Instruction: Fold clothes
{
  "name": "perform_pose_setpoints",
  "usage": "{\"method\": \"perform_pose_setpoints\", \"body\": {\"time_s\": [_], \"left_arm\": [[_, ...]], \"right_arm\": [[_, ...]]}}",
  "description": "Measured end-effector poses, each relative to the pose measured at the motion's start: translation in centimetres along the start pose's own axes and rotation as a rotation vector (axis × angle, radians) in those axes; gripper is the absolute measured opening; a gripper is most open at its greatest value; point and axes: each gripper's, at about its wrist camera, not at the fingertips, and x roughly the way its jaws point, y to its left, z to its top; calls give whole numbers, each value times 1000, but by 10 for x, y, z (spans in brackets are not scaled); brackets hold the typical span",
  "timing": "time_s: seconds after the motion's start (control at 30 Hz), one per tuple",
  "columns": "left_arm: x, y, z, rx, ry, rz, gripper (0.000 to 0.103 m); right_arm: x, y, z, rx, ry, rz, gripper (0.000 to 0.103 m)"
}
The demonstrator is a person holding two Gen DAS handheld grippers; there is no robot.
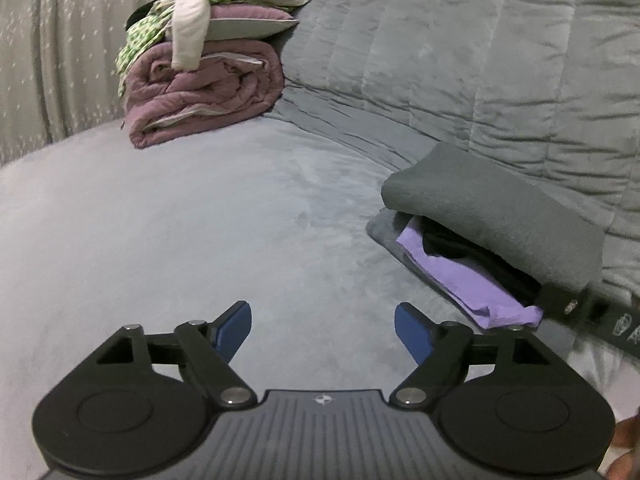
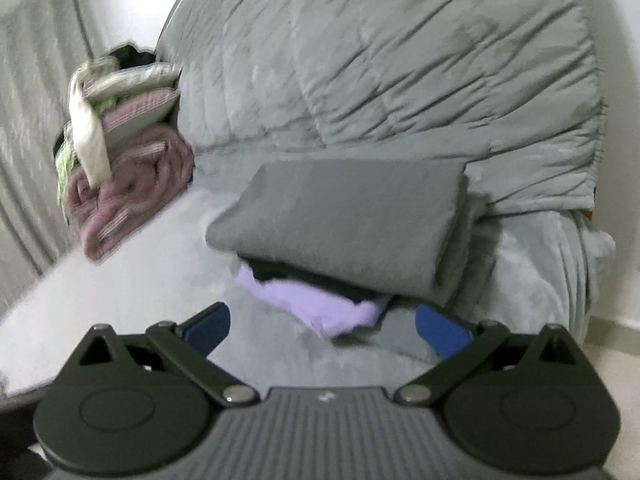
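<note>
Here, left wrist view
Left gripper point(image 1: 323, 330): jaws spread wide, nothing between the blue pads; it hangs over bare grey bed cover point(image 1: 160, 232).
Folded stack point(image 1: 492, 232): ahead and to the right of the tool, a dark grey folded garment point(image 1: 500, 204) lies on top of a black piece and a folded lilac garment point(image 1: 472, 280); edges are fairly squared, so these read as folded.
Loose heap point(image 1: 192, 12): far ahead and to the left, white, green-patterned and dark clothes lie crumpled on a rolled mauve blanket point(image 1: 200, 96); these look unfolded.
Black strap point(image 1: 592, 312): runs off to the right at the near end of the stack; what it belongs to is unclear.

Right wrist view (blurred)
Right gripper point(image 2: 322, 330): jaws also wide apart and empty.
Stack: directly ahead of the tool, close; the lilac layer reaches nearly to the fingertips, with the dark grey garment above it.
Heap: well off to the left, a white strip dangling down over the mauve roll.
Quilt point(image 2: 400, 60): rumpled pale grey quilt rises behind the stack.

Progress, as judged
Done: at least three pieces lie folded and stacked.
Left: the crumpled pieces in the heap seem to await folding; no garment lies spread out between the tools.
</note>
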Motion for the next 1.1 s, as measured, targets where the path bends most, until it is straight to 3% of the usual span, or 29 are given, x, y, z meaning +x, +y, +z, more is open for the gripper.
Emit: {"method": "perform_pose_setpoints", "body": {"time_s": [0.07, 0.17, 0.27, 0.5, 1.1], "left_arm": [[0, 0, -6, -26, -14, -8, 88], [7, -4, -17, -21, -16, -18, 92], [18, -7, -28, -2, -4, 4, 92], [35, -8, -36, 58, 6, 35, 96], [44, -5, -38, 62, 45, 84, 98]], "right_arm": [[3, 1, -8, -24, 25, -66, 103], [5, -7, -23, 58, 92, -136, 103], [14, -6, -29, 96, 155, -119, 103], [20, -1, -30, 38, 142, -153, 103], [41, -1, -31, 18, 170, -125, 103]]}}
